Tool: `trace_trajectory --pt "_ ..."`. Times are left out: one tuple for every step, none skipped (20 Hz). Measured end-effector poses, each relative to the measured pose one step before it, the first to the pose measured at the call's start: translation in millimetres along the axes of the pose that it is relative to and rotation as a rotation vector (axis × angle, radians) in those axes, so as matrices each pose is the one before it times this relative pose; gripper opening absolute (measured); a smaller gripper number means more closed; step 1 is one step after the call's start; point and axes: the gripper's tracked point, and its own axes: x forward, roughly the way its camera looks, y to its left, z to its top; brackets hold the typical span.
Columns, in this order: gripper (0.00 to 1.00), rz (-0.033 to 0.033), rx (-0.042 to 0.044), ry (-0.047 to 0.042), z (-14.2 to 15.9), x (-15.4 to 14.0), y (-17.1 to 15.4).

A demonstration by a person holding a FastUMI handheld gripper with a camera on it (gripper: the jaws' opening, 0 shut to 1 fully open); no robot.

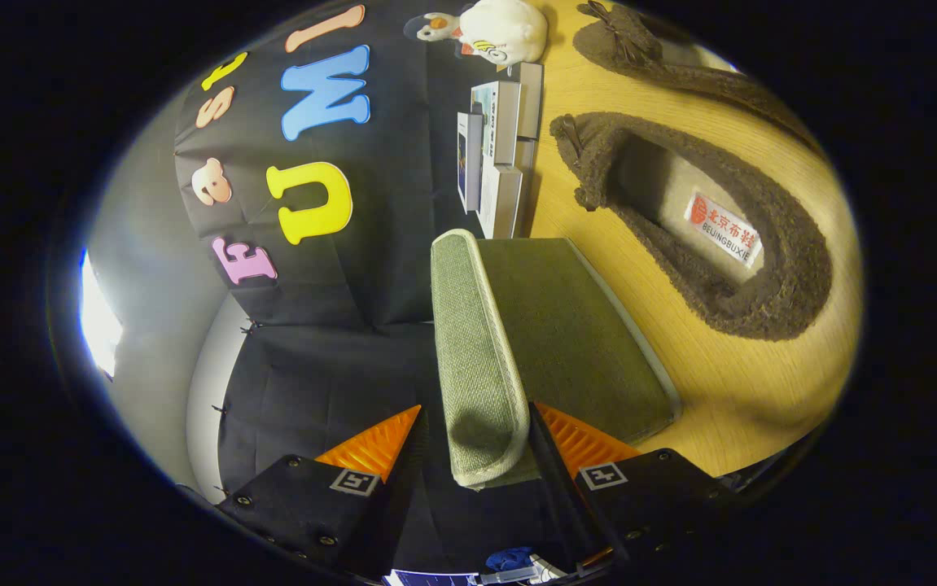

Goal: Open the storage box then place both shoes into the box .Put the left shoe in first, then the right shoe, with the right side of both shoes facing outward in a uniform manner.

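Box: the storage box point(574, 342) is a low, flat shape covered in green woven fabric with a pale trim along its edges; it rests on the wooden table point(729, 382), near the edge nearest the gripper.
Lid: the box lid point(472, 358) is a padded green fabric panel with a rounded, pale-piped edge, lifted off the box top and standing tilted up from it.
Lid and fingers: the rounded end of the lid lies between the two fingers; the rest of the box stretches ahead of them.
Gripper: the gripper point(472, 443) has its fingers spread on either side of the lid edge; one ridged pad point(574, 439) lies against the lid's underside, the other pad point(374, 443) stands apart from the lid with a gap showing, so the lid is not clamped between them.
Near shoe: a dark brown fuzzy shoe point(704, 236) with a pale lining, a sewn label inside and a small bow at the toe lies on the table just beside the box, opening up.
Far shoe: a second matching shoe point(680, 69) lies further along the table, beyond the first.
Small boxes: a stack of small grey and white boxes point(496, 150) stands at the table's back edge, against the black cloth wall, just beyond the storage box.
Toy: a white plush toy point(496, 32) sits past the small boxes at the same edge.
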Motion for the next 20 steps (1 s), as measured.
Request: trace_trajectory --pt "0.56 -0.00330 0.01611 -0.02880 10.39 -0.68 -1.72" --pt "0.38 0.00079 0.00847 0.00682 -2.70 3.14 0.39" --pt "0.38 -0.00664 -0.01120 0.01036 -1.23 -3.39 -1.38" --pt "0.38 0.00162 -0.00941 0.01716 -3.38 -1.23 0.49" --pt "0.38 0.00482 0.00647 -0.02891 15.07 -2.26 -4.34" --pt "0.10 0.00174 0.02451 -0.02933 1.71 11.52 1.77" --pt "0.09 0.01381 -0.00536 0.01947 -5.01 -10.12 8.18" --pt "0.08 -0.00318 -0.01490 0.01182 -2.06 -0.20 0.45" --pt "0.09 0.01486 -0.01513 0.01211 -2.32 -5.62 4.13" --pt "0.00 -0.00521 -0.01168 -0.02393 5.34 10.07 5.44" --pt "0.00 -0.00185 -0.03013 0.01735 -0.64 -8.77 -0.37" --pt "0.00 -0.01185 -0.01675 0.00029 -0.17 0.35 1.63" --pt "0.00 0.00508 -0.01339 0.01802 -0.82 -1.33 6.95" --pt "0.00 -0.00316 -0.01559 -0.00212 0.55 -0.16 6.12" --pt "0.00 0.00474 -0.02204 0.00578 0.62 -1.18 6.74" --pt "0.00 0.00112 -0.01959 0.00411 0.93 0.18 5.85" --pt "0.00 0.00240 -0.01610 0.00174 1.16 -0.38 6.95" --pt "0.00 0.00332 -0.01577 0.00465 1.90 0.25 7.11" --pt "0.00 0.00302 -0.01572 -0.00055 1.16 0.66 7.00" --pt "0.00 0.00126 -0.01528 0.00065 1.88 0.61 6.90"
